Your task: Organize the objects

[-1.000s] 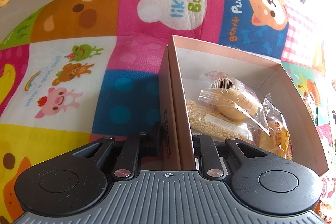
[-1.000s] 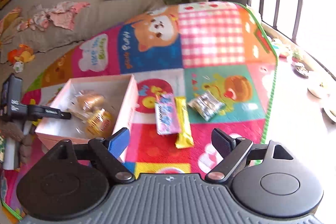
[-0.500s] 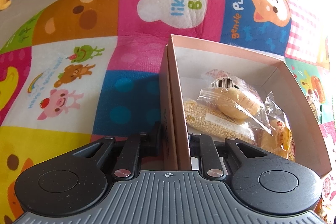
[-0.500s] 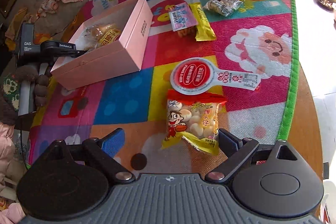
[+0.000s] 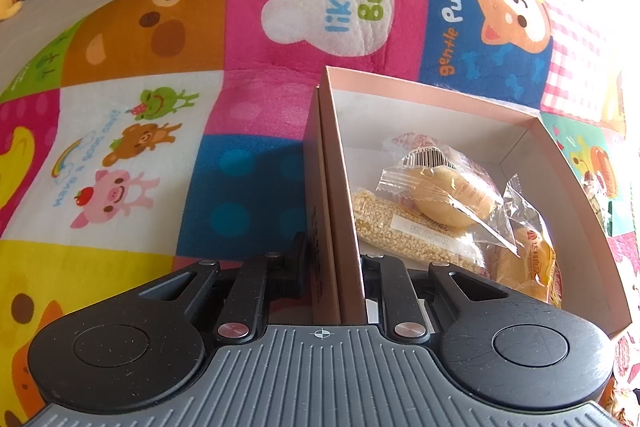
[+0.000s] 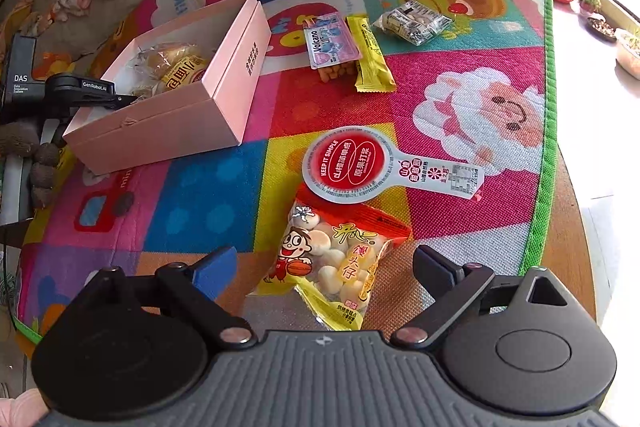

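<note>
On the play mat (image 6: 192, 195): the pink box (image 6: 168, 123) is the landmark for every place below.
Pink box: open-topped, pale pink card, white inside; small dark print on one long side.
Inside the box: wrapped buns (image 5: 452, 195) and a grain bar (image 5: 416, 235) in clear film.
Left gripper (image 5: 332, 267): nearly closed, pinching the box's near wall, one finger outside, one inside.
Right gripper (image 6: 324, 271): jaws wide apart, gripping nothing; well apart from the box.
Snack bag (image 6: 332, 259): yellow and red, cartoon boy, pale round biscuits; lies between the right fingers, clear of both.
Round red-and-white packet (image 6: 360, 163): just beyond the bag.
Yellow bar (image 6: 370, 57) and blue-pink packet (image 6: 330, 41): beside the box's far end.
</note>
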Demonstrator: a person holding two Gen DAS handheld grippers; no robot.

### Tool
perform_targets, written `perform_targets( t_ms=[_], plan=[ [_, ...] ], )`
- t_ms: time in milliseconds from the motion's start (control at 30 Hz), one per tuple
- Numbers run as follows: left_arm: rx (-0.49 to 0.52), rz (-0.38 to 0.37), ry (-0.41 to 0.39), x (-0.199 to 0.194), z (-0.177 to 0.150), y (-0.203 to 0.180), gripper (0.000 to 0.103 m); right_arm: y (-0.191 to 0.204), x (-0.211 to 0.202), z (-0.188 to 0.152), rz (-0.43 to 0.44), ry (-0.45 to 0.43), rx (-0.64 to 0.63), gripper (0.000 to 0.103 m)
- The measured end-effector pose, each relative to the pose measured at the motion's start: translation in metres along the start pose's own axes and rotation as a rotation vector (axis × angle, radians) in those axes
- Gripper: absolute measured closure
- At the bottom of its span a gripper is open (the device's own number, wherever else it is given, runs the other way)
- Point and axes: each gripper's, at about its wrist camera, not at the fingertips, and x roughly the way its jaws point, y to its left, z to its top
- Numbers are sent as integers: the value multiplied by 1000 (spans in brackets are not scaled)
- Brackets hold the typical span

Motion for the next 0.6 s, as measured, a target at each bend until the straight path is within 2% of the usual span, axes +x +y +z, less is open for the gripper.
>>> perform_targets(
  t_ms=[67,200,233,400,500,600],
  plan=[
    [1,-1,0,0,0,0,84,4,1,2,10,-8,-1,8],
    [2,2,0,0,0,-1,84,18,-10,5,155,-32,-33,8],
    [3,3,0,0,-1,-1,84,21,-15,6,156,-57,-56,8],
    [2,10,0,0,-1,-2,84,17,-23,19,-27,-173,-191,8],
    [3,10,0,0,0,-2,84,-14,-10,39,-81,-172,-110,8],
    [3,11,2,0,-1,-2,84,-54,2,52,8,-142,86,8]
  ],
)
